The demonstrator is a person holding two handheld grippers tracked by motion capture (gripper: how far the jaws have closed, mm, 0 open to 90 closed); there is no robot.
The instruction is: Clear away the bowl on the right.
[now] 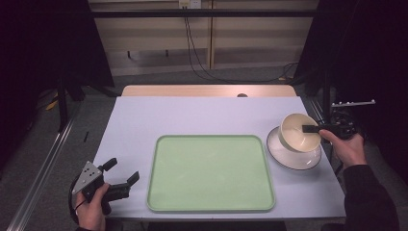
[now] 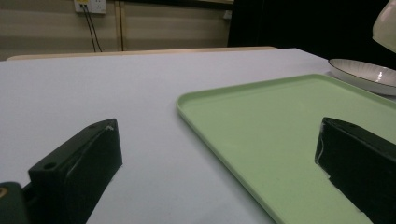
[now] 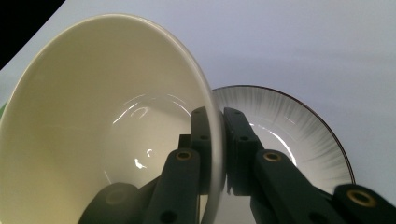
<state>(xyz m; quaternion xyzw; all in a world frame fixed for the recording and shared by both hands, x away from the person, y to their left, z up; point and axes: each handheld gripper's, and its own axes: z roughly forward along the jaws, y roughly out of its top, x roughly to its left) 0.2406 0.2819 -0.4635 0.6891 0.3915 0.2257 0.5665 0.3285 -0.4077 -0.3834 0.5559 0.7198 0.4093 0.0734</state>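
Seemingly the work in hand is moving crockery toward the tray, and the high view lays it out plainly: the right gripper [image 1: 308,129] reaches in from the table's right side and pinches the rim of a cream bowl [image 1: 297,133], which sits tilted over a white plate [image 1: 293,155] just right of the green tray [image 1: 210,204]. Gripping by the rim makes sense, since a bowl's wall is the one thin edge two flat jaws can close across. The left gripper [image 1: 122,174] rests low at the near left corner of the white table [image 1: 134,120], well apart from the bowl, jaws spread and holding nothing, probably parked out of the way while the other hand works. From the left gripper view, its two black jaws stand wide apart with bare table and the tray [image 2: 280,135] corner between them; the plate [image 2: 362,74] lies beyond the tray's far edge, and a sliver of the bowl [image 2: 386,25] hangs above it at the upper right, clear of the plate's rim there. From the right gripper view, the jaws are nearly closed, one inside the bowl [image 3: 93,121] and one outside, clamping its wall between them; the bowl is tipped toward the camera, and the plate [image 3: 294,126], with its dark-edged rim, lies beneath and behind it, so I judge the bowl is lifted partly off the plate.
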